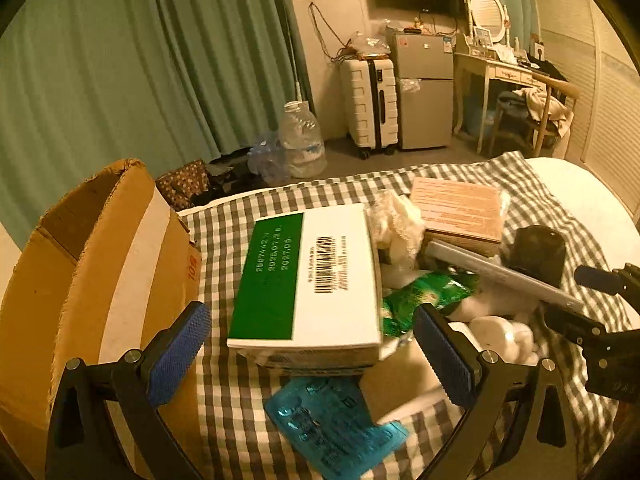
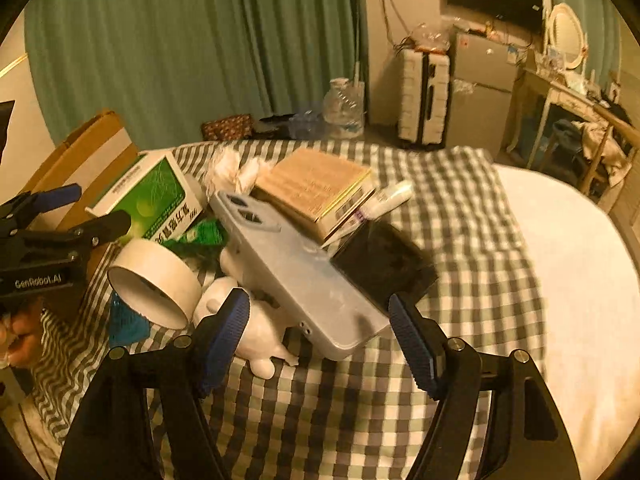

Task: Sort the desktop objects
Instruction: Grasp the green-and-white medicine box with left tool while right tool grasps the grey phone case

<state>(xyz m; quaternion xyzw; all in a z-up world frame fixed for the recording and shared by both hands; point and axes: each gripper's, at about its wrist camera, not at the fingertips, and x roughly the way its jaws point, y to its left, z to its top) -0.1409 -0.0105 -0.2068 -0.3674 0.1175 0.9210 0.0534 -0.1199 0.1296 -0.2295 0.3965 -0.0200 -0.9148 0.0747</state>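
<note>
Right hand-held gripper: jaws apart, nothing pressed; near end of the grey phone lies between the blue pads, not touched. Phone rests tilted on a white figurine, black box just beside it. Left hand-held gripper: jaws wide, empty; teal blister pack nearest on the checked cloth over the bed, green-and-white carton just beyond, cardboard box to its left.

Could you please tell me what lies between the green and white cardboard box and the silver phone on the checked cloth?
In the left wrist view, a shiny green foil packet lies between the green and white cardboard box and the silver phone.
</note>
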